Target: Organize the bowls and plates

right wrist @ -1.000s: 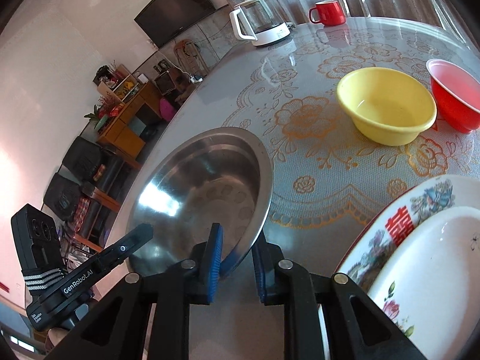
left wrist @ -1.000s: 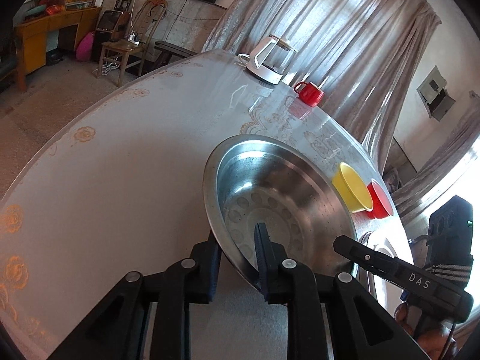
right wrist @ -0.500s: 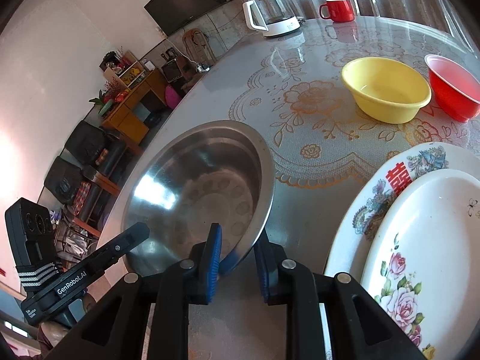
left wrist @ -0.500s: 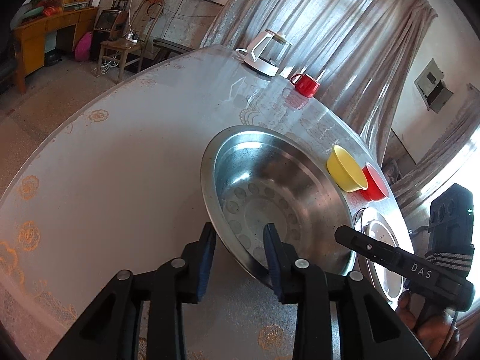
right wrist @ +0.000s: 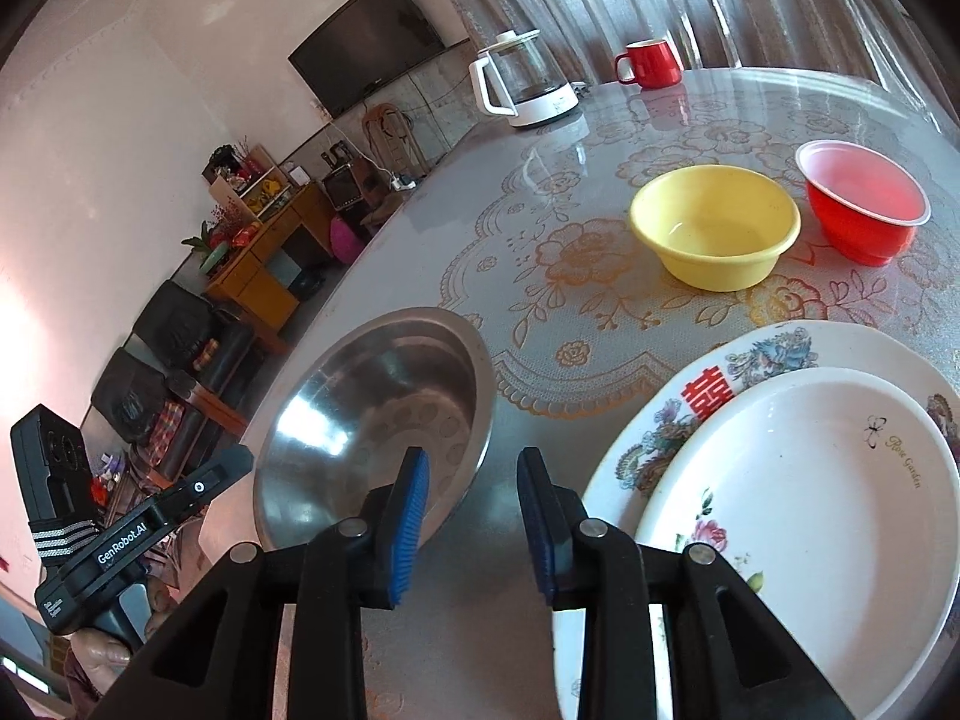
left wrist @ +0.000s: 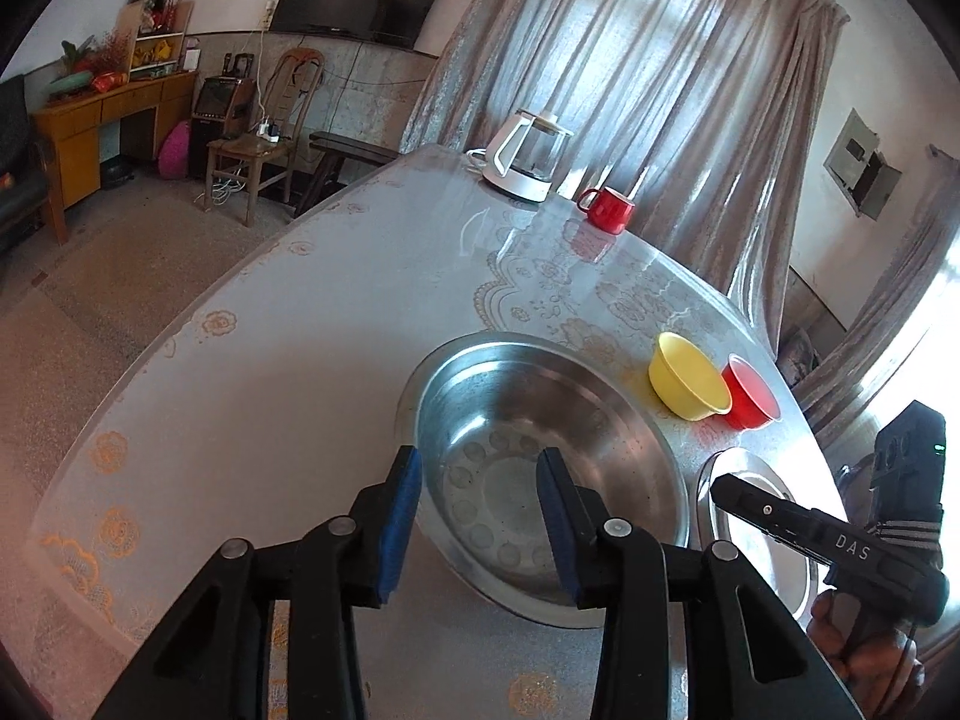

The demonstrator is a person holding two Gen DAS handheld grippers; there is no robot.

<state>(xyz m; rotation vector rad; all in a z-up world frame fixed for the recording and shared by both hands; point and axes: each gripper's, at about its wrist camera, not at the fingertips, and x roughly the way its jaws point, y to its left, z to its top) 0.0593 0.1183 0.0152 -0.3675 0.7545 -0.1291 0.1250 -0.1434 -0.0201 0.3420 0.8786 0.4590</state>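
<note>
the steel bowl (left wrist: 540,468) is set on the worktop (left wrist: 288,360), empty, left of the stacked plates (right wrist: 798,480). it is flanked by the left gripper (left wrist: 480,516) and right gripper (right wrist: 474,516), both spread wide, holding nothing. further right, the yellow bowl (right wrist: 714,228) and red bowl (right wrist: 864,204) stand empty. its rim could be clipped by a careless retreat.

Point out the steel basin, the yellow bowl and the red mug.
steel basin (left wrist: 528,450), left wrist view, inner floor.
yellow bowl (right wrist: 714,228), right wrist view, inside wall.
red mug (right wrist: 654,63), right wrist view, outer side.
</note>
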